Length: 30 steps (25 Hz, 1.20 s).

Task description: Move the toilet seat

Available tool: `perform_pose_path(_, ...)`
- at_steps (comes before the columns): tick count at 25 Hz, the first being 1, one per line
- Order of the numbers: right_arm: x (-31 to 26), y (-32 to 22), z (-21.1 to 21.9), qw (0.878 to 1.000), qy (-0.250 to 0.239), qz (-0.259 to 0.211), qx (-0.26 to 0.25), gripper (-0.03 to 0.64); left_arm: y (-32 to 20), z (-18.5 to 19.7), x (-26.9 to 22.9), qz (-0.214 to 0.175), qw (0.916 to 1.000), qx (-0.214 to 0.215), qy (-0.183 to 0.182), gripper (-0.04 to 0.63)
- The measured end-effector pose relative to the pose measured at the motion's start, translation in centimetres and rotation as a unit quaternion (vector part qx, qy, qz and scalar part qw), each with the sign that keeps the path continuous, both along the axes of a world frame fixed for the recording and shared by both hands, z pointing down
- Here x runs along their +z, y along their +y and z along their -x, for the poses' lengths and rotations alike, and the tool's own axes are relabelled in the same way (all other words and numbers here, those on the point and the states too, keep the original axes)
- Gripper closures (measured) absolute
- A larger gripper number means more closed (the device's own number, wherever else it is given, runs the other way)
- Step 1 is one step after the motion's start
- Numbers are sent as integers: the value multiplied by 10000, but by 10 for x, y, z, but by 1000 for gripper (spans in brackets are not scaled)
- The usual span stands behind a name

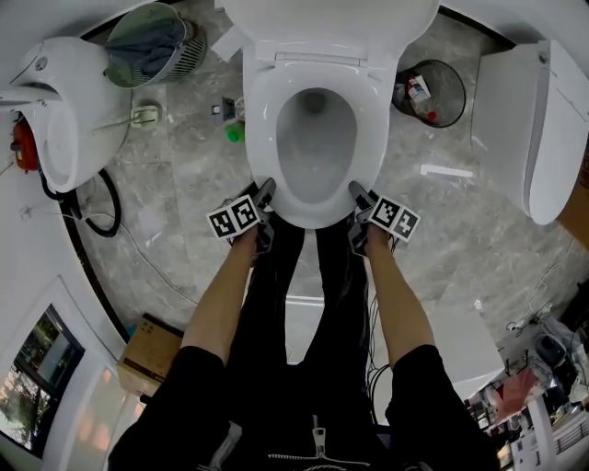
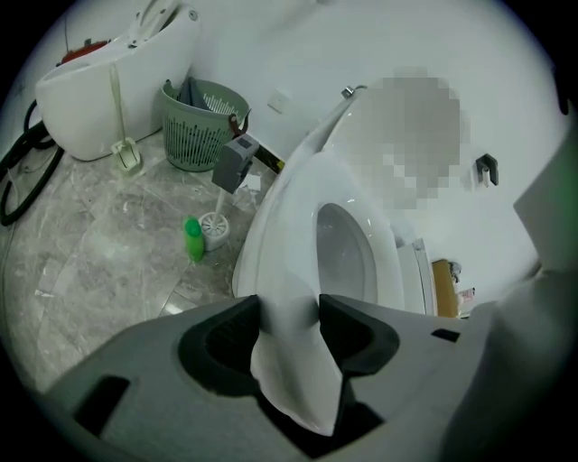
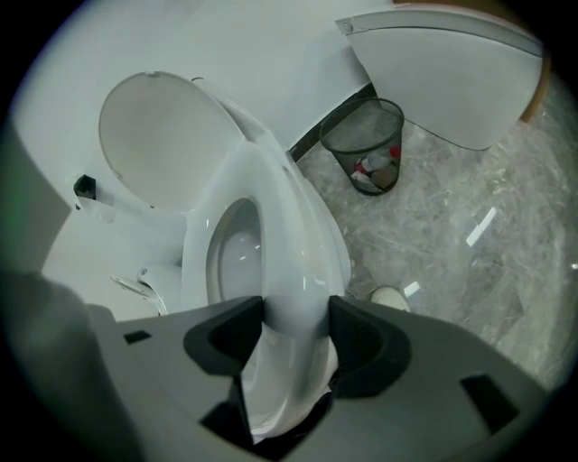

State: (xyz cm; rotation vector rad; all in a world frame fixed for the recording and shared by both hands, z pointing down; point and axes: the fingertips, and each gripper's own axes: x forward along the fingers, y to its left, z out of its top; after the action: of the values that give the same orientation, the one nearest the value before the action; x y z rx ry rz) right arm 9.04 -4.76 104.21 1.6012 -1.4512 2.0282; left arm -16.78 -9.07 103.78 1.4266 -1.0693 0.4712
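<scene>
The white toilet seat [image 1: 265, 138] lies down on the bowl, its lid [image 1: 331, 18] raised behind it. My left gripper [image 1: 265, 191] is shut on the seat's front left rim, and my right gripper [image 1: 359, 193] is shut on the front right rim. In the left gripper view the seat's edge [image 2: 289, 226] runs between the jaws of the left gripper [image 2: 289, 311], both pads pressed against it. The right gripper view shows the same: the right gripper [image 3: 296, 316] clamps the seat [image 3: 280, 226], with the lid [image 3: 163, 135] standing up behind.
A grey-green basket [image 1: 152, 41] stands at the back left, a black wire bin [image 1: 433, 92] at the back right. A green bottle [image 1: 236, 133] and a toilet brush [image 2: 214, 226] sit left of the bowl. White fixtures [image 1: 64, 101] [image 1: 529, 120] flank both sides. A cardboard box [image 1: 152, 350] lies near left.
</scene>
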Motion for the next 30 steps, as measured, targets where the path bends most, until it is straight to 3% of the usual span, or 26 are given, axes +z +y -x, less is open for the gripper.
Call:
perform_pose_path(10, -75, -5, -6, 9992, 3, -53, 404, 412, -8, 1, -73, 97, 9970, -518, 574, 416)
perform_pose_path(18, -153, -32, -18, 9908, -150, -330, 1302, 445, -39, -1, -151, -27, 9882, -821, 1296, 420)
perform_pose_path(25, -208, -65, -30, 9625, -592, -601, 2578, 454, -78, -7, -210, 52, 9763, -1013, 1910, 402)
perform_pose_path(30, -233, -94, -37, 9408, -970, -853, 3135, 444, -108, -10, -239, -39, 9642, -1192, 2367, 390)
